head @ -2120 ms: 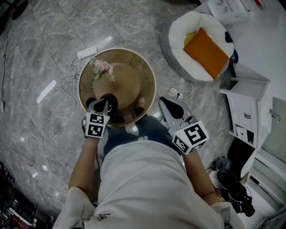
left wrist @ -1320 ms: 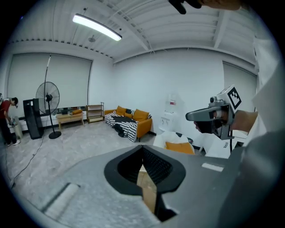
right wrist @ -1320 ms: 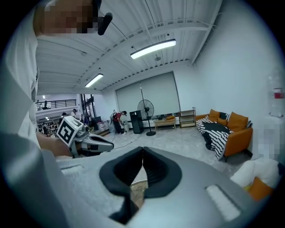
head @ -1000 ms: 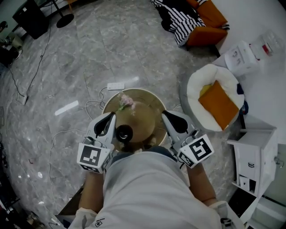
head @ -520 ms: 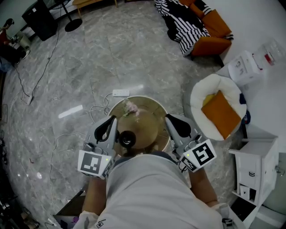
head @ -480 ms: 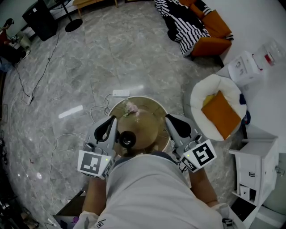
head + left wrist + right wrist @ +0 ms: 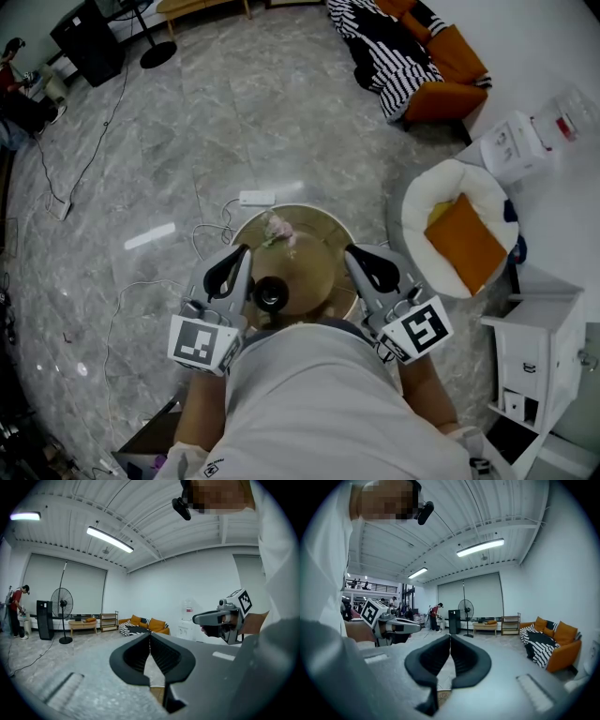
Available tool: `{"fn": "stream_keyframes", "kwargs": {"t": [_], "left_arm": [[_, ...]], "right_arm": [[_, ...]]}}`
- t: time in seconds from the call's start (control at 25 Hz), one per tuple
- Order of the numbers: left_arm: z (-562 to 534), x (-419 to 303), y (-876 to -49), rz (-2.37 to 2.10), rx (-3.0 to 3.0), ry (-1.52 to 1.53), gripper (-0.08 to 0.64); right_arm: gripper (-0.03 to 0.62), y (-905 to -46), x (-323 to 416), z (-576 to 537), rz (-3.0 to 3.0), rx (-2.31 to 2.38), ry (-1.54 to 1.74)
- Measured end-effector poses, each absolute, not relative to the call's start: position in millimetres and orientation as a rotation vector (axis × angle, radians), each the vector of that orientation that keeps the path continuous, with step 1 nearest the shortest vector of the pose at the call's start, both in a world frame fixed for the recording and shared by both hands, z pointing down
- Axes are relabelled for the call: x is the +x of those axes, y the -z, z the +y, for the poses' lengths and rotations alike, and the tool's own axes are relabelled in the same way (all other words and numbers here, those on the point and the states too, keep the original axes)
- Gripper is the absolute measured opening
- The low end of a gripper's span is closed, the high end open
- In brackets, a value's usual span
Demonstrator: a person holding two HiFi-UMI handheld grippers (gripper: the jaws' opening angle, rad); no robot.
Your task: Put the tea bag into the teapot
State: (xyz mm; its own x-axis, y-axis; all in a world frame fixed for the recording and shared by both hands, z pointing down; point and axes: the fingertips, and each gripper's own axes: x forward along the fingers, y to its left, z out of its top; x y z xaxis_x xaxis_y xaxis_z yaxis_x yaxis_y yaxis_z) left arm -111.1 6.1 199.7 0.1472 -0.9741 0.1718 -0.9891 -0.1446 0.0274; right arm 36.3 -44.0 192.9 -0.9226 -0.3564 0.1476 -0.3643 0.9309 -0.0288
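Note:
In the head view a dark teapot (image 7: 271, 292) stands near the front edge of a small round wooden table (image 7: 314, 258). No tea bag shows in any view. My left gripper (image 7: 240, 257) hovers just left of the teapot, shut and empty. At the table's right rim my right gripper (image 7: 353, 256) is shut and empty too. Each gripper view looks level across the room: the left gripper (image 7: 150, 635) has its jaws pressed together, and so does the right gripper (image 7: 450, 637).
Pink flowers (image 7: 278, 230) lie on the table's far side. A white power strip (image 7: 255, 198) and cables lie on the marble floor behind it. A white round cushion bed with an orange pad (image 7: 461, 236) and a white cabinet (image 7: 536, 328) stand to the right.
The head view has risen and pulled back, so the table looks smaller. My left gripper has come off the teapot to its left. Both grippers stay shut.

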Motion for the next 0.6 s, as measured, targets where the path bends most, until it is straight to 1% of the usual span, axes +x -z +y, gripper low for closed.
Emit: {"fn": "stream_keyframes", "kwargs": {"t": [0.6], "left_arm": [[14.6, -114.7, -209.6, -1.941, 2.268, -0.126, 0.009]], "right_arm": [[0.003, -197.4, 33.1, -35.1, -2.919, 0.573, -0.082]]}}
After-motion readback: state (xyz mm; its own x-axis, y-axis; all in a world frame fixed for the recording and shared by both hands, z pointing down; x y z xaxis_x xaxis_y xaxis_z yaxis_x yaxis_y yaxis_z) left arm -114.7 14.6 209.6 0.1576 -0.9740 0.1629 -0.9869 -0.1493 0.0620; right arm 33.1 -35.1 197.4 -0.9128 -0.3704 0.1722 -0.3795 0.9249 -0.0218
